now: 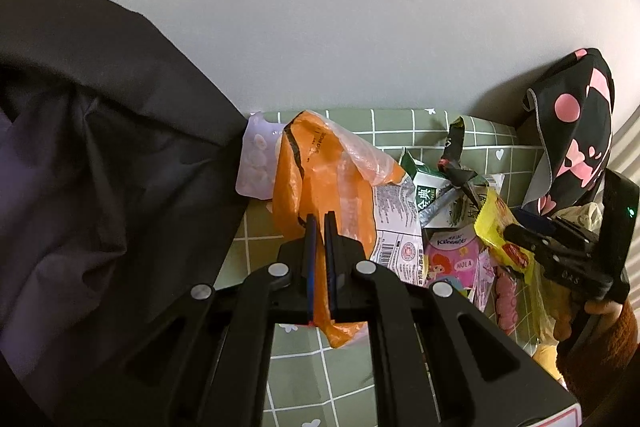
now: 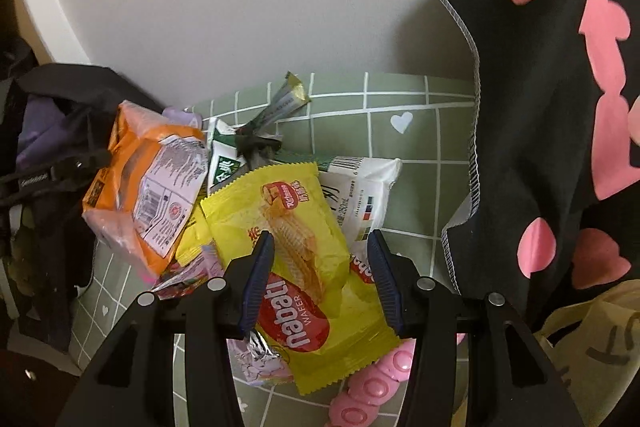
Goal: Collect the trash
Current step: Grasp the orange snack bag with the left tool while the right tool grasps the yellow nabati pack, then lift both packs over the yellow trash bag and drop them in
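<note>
A heap of trash lies on a green checked tablecloth [image 1: 312, 367]. My left gripper [image 1: 320, 223] is shut on an orange plastic wrapper [image 1: 320, 179], which hangs between its blue pads and reaches up and back. The wrapper also shows in the right wrist view [image 2: 132, 163]. My right gripper [image 2: 320, 247] is open, its fingers on either side of a yellow Nabati wafer packet [image 2: 304, 259]; it also shows in the left wrist view [image 1: 520, 239]. A green and white carton [image 1: 424, 187], a pink Kleenex pack [image 1: 452, 259] and a white carton [image 2: 360, 195] lie around them.
A dark jacket [image 1: 100, 167] fills the left side. A black cloth with pink hearts [image 2: 560, 127] hangs at the right. A pink bubble toy [image 2: 376, 391] lies under the yellow packet. A white wall [image 1: 320, 7] stands behind the table. A beige bag [image 2: 592, 339] sits at the lower right.
</note>
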Action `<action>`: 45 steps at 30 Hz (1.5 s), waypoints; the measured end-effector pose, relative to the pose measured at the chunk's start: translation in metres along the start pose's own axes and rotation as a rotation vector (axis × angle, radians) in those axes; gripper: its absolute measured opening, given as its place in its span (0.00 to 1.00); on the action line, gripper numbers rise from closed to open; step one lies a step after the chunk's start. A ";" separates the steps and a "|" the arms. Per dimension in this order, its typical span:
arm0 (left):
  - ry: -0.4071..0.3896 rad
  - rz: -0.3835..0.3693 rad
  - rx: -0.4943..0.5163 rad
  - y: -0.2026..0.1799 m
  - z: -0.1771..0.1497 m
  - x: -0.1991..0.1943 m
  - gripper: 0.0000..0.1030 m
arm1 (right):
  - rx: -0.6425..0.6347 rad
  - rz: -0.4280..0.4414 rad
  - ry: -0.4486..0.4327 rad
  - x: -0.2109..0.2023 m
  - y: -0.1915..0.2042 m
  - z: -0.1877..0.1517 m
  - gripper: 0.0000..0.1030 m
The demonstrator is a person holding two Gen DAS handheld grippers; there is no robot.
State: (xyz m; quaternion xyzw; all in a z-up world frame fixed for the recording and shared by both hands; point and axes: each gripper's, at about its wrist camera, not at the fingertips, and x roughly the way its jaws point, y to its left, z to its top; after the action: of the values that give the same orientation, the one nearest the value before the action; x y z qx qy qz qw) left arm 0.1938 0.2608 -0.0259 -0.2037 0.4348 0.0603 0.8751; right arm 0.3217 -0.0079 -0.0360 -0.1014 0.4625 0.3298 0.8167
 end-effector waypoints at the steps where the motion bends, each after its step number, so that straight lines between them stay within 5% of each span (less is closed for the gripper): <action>1: 0.000 -0.003 -0.006 0.001 0.000 0.002 0.04 | -0.007 -0.001 0.003 -0.001 0.003 -0.001 0.45; 6: 0.001 -0.029 -0.015 0.001 0.001 0.006 0.04 | -0.001 0.005 0.011 0.001 0.004 -0.013 0.42; 11: -0.006 -0.059 -0.001 -0.006 0.002 0.006 0.04 | 0.008 0.000 0.003 -0.011 0.000 -0.018 0.19; 30: -0.079 -0.154 0.144 -0.069 0.015 -0.037 0.03 | 0.024 -0.103 -0.191 -0.094 0.016 -0.005 0.18; 45: -0.209 -0.291 0.341 -0.170 0.045 -0.088 0.03 | 0.120 -0.248 -0.380 -0.195 -0.012 -0.017 0.18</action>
State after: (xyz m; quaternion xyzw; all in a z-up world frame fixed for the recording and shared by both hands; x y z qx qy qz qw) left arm 0.2213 0.1308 0.1195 -0.1062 0.3118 -0.1201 0.9365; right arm 0.2488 -0.1117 0.1129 -0.0447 0.3033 0.2123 0.9279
